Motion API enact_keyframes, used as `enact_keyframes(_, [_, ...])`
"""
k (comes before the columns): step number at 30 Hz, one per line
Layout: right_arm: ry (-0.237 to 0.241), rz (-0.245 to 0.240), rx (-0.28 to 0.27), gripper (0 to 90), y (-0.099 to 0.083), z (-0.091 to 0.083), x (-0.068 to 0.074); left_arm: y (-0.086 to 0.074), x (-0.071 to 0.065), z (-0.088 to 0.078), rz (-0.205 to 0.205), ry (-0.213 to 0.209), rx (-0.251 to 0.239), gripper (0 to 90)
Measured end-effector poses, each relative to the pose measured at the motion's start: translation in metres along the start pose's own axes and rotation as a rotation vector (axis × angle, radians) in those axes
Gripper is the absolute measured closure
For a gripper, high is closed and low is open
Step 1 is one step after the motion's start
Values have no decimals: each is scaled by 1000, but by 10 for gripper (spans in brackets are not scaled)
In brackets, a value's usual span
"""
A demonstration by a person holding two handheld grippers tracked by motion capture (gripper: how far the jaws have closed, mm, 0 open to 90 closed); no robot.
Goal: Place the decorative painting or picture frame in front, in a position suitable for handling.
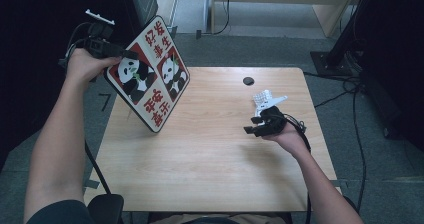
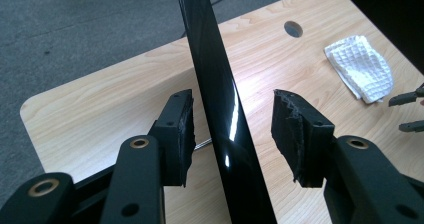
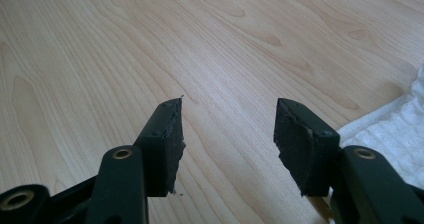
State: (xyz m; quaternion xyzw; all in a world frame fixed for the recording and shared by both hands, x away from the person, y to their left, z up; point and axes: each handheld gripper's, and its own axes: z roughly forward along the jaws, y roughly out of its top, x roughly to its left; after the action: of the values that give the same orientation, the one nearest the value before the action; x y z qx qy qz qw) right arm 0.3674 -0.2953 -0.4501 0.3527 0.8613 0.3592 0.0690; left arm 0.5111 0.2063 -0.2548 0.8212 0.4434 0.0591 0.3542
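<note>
A rectangular board (image 1: 150,74) printed with pandas and red characters stands tilted, its lower corner on the wooden table (image 1: 210,174). My left gripper (image 1: 114,53) is raised at the board's upper left edge. In the left gripper view the board's glossy black edge (image 2: 220,94) runs between the jaws of my left gripper (image 2: 232,129), with a gap showing on each side. My right gripper (image 1: 255,124) hovers open over the table's right part, nothing between the jaws of my right gripper (image 3: 227,129). A folded white cloth (image 1: 265,100) lies just beyond it.
A round cable hole (image 1: 248,80) sits near the table's far edge. The white cloth (image 2: 360,66) lies right of the board, and its edge (image 3: 395,134) is beside my right jaw. Cables trail on the grey floor (image 1: 350,84) at the right.
</note>
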Motion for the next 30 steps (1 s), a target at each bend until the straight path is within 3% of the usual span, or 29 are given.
enact_keyframes(5, [3,6,-3,456,0,0,-2,11,3,6,17,4,33,519])
enact_keyframes(11, [15,16,-17,457,2,0,-3,19,8,13,0,-2,41,542])
enact_keyframes(14, [28,19,-22,456,3,1,-4,25,10,17,9,-12,61,585])
enact_keyframes(16, [35,11,-14,456,3,4,-5,33,10,23,18,-18,103,630])
enact_keyframes(21, [38,30,-16,456,2,4,-11,41,11,29,0,23,199,745])
enact_keyframes(30, [44,51,-23,456,1,6,-16,45,-1,26,-47,27,232,793])
